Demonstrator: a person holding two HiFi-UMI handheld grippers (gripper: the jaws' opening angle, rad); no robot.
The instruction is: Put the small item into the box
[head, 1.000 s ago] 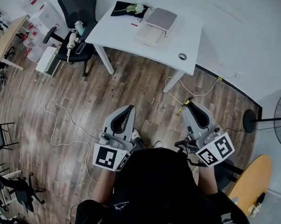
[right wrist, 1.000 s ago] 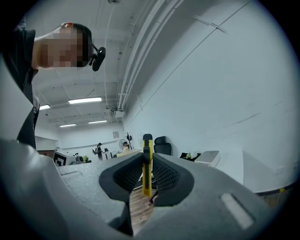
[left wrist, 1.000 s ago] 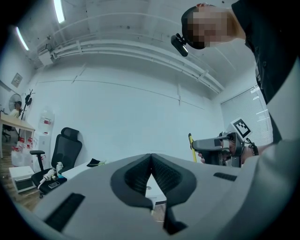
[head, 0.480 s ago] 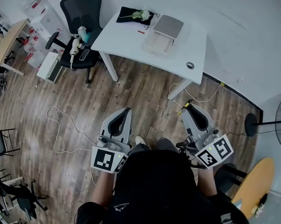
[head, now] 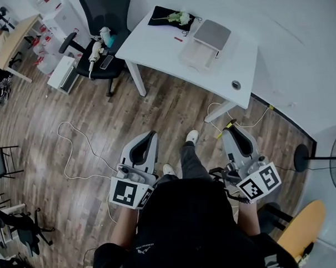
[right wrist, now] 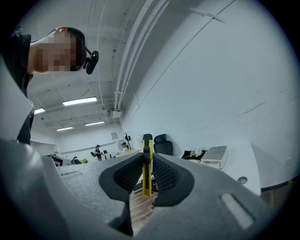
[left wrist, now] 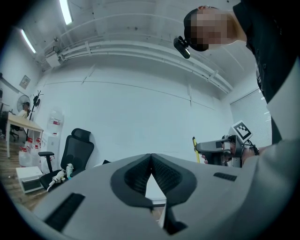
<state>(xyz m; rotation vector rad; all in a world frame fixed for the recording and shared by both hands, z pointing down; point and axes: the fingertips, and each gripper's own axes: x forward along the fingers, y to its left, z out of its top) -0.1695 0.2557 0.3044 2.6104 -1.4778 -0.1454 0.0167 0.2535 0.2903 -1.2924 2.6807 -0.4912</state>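
Note:
An open box (head: 199,52) with a raised grey lid (head: 211,32) stands on the white table (head: 153,45) ahead of me; the right gripper view shows this box (right wrist: 214,156) far off. My right gripper (head: 234,131) is shut on a thin yellow and black item (head: 229,124), held upright between its pads (right wrist: 164,174). The item (right wrist: 146,164) sticks up past the jaws. My left gripper (head: 148,136) is shut with nothing in it, its jaws touching at the tip (left wrist: 151,157). Both grippers hang over the wooden floor, well short of the table.
On the table lie a black cloth with flowers (head: 171,18) and a small tape roll (head: 236,85). An office chair (head: 104,17) with clutter stands left of the table. Cables (head: 80,156) trail over the floor. A fan stand (head: 300,150) is at the right.
The person has stepped forward, one foot now showing ahead, and the table has come a little closer and shifted right in view. Both grippers keep their hold and pose.

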